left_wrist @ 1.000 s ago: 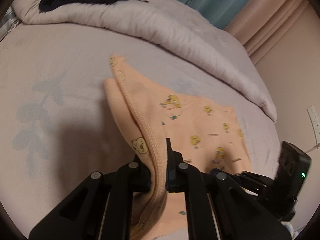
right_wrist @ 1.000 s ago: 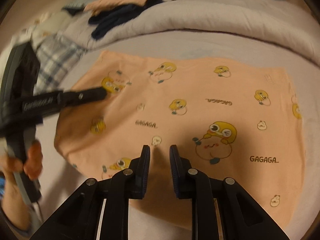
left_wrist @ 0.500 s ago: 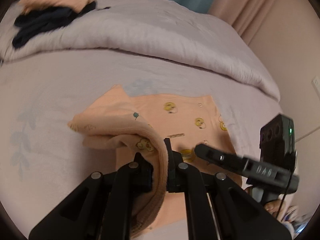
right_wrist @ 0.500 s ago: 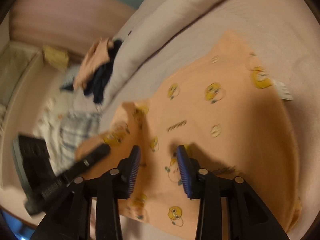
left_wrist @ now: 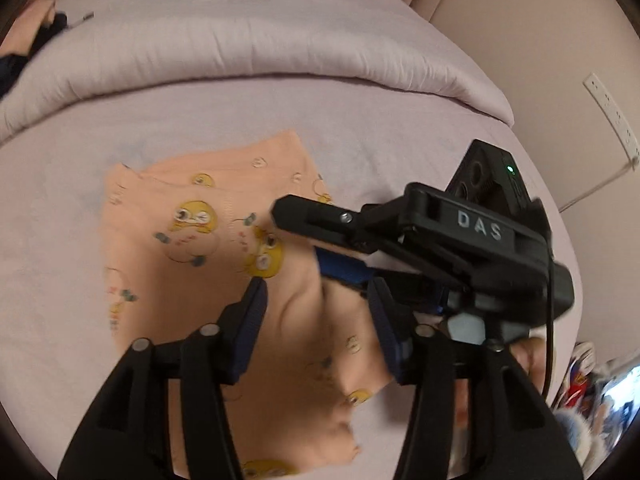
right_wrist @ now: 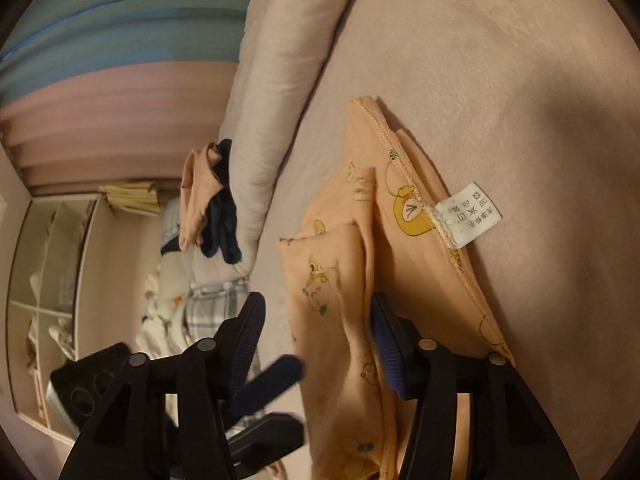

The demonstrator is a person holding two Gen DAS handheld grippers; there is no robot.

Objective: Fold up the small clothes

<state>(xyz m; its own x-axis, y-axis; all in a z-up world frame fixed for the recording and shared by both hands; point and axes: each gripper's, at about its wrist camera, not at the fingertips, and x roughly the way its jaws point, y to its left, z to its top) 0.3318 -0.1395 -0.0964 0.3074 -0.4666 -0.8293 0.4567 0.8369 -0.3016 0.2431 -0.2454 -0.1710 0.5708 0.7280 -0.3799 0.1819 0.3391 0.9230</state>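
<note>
The pale lilac bedsheet [left_wrist: 120, 128] carries everything, with a rolled lilac quilt [left_wrist: 248, 44] lying along its far edge and a heap of dark navy and peach clothes [right_wrist: 212, 204] on the quilt's end. The peach cotton garment printed with yellow cartoon ducks [left_wrist: 188, 224] lies near the middle of the sheet, toward the near edge.

What has changed: a second ago the left gripper [left_wrist: 318, 312] was clamped on a raised edge of this garment and was carrying it across. Now that flap lies on the rest of the garment, which is doubled over and narrower than before. Both claws are letting go. The left gripper's jaws are opening, with a soft ridge of peach cloth between them but not pinched. The right gripper [right_wrist: 316, 328] has rolled over, and its jaws are opening too, with a fold of the same cloth standing between the pads, apparently released. So one fold looks laid, and a second fold or smoothing likely follows.

The garment's hemmed edge and white care label [right_wrist: 468, 214] lie outermost on its right side. The sheet is bare to the left and far side of the garment, giving room to move. The two grippers are crowded close together over the garment's near right part.
</note>
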